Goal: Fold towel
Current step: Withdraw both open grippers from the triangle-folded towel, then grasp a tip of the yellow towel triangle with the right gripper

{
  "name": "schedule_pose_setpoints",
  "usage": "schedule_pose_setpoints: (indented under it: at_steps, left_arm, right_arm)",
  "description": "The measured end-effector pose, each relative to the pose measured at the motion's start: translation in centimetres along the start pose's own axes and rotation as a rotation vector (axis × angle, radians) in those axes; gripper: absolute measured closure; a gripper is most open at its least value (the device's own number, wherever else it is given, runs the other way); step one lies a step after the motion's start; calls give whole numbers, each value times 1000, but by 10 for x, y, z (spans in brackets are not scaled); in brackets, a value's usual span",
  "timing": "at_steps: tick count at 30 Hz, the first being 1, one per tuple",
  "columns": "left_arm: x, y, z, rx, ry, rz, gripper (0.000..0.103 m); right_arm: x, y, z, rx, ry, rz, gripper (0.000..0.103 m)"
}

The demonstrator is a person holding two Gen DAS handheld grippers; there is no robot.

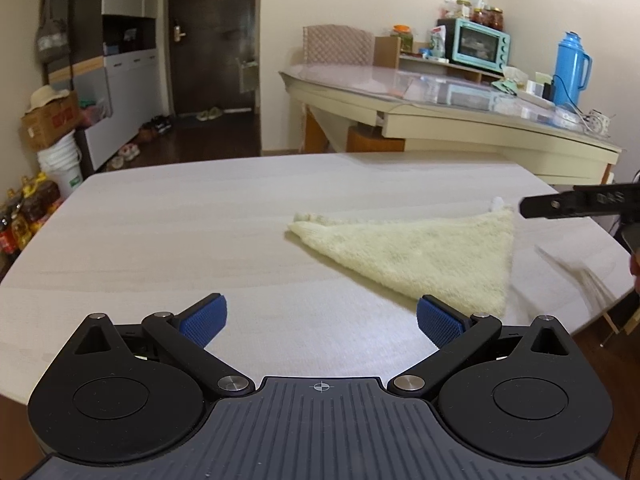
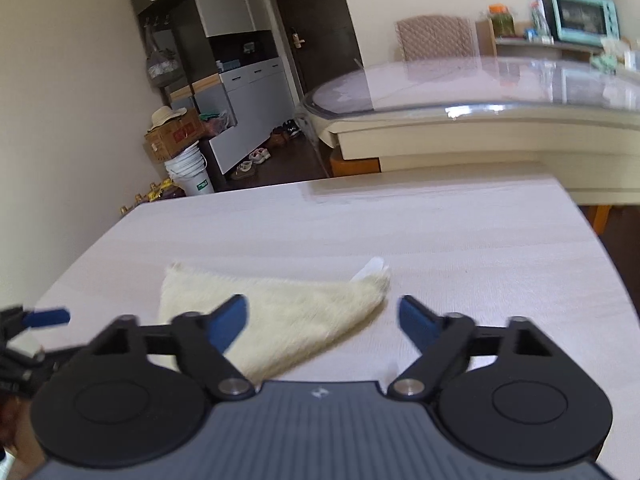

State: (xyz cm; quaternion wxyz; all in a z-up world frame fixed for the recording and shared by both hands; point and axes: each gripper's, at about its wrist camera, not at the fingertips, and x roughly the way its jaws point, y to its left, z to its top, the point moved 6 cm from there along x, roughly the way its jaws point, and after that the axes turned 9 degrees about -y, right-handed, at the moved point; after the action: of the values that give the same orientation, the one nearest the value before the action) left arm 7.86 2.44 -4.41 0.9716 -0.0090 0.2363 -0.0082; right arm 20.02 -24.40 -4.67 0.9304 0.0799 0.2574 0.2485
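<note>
The towel [image 1: 420, 256], cream and fluffy, lies flat on the table [image 1: 180, 232] as a triangle, apparently folded once on the diagonal. From the left gripper [image 1: 320, 320] it sits at about 1 o'clock, its near tip just beside the right pad; its long edge runs roughly 9 to 3 across that view. From the right gripper [image 2: 324, 324] it lies at 11 o'clock, partly behind the left pad, so the right hand looks nearer. Both grippers stand open and empty. The tabletop is pale wood-grain. Beyond are a glass-topped table [image 1: 440, 92], a teal oven [image 1: 480, 46], a blue flask [image 1: 570, 68] and a dark door [image 1: 212, 36].
</note>
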Motion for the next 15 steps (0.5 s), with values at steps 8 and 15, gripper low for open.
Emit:
schedule_pose_setpoints:
  at_steps: [8,15]
  left_arm:
    - [29,-3,12,60,-5,-83,0]
    - [66,-24,19,138,7,-138,0]
  right_arm:
    - [30,-15,-4,25,36,-25,51]
    - [36,-18,-5,18,18,-21,81]
